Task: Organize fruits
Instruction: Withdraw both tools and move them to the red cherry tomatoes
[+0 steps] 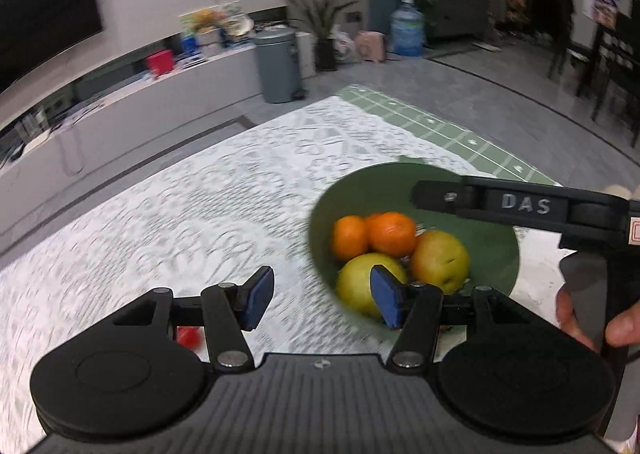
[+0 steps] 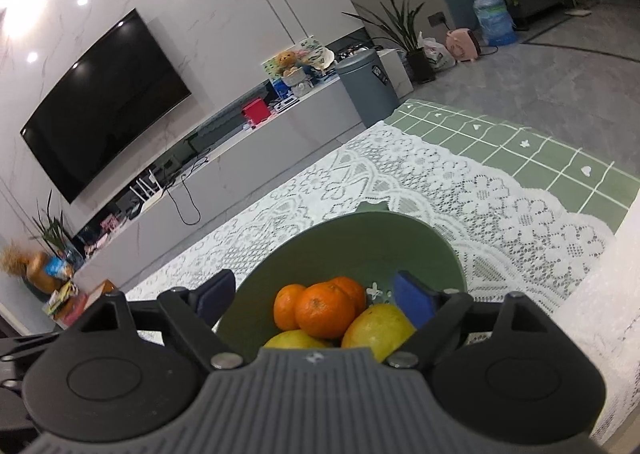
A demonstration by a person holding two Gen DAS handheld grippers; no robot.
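A green bowl (image 1: 488, 250) stands on the lace tablecloth and holds three oranges (image 1: 390, 234) and two yellow-green apples (image 1: 440, 260). My left gripper (image 1: 322, 302) is open and empty, just left of the bowl's near rim. A small red fruit (image 1: 188, 336) lies on the cloth behind its left finger. My right gripper (image 2: 314, 300) is open and empty, right above the bowl (image 2: 352, 246), with its fingers either side of the oranges (image 2: 324, 310) and apples (image 2: 378, 328). The right gripper's body (image 1: 520, 207) crosses over the bowl's far right side in the left wrist view.
The white lace cloth (image 2: 460, 189) lies over a green checked cover (image 2: 520, 145) on the table. Beyond the table stand a grey bin (image 2: 368, 87), a white TV bench (image 2: 224, 169), a potted plant (image 2: 412, 41) and a water jug (image 2: 494, 19).
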